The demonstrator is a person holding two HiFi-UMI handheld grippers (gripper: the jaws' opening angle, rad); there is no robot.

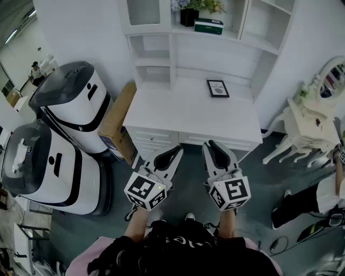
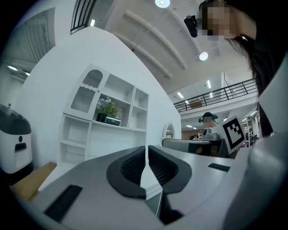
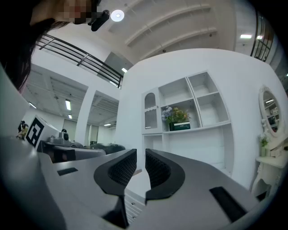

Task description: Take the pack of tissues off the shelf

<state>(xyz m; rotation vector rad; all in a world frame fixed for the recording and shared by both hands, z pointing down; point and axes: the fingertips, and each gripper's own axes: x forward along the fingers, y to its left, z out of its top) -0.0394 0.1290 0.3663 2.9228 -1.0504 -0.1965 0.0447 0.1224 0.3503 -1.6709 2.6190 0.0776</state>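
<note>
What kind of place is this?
Probably a mock bedroom corner inside a big hall: a white desk with shelves, two large white machines beside it, and a balcony railing overhead.

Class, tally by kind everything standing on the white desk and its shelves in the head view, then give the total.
Pack of tissues: 1
Potted plant: 1
Picture frame: 1
Total: 3
</note>
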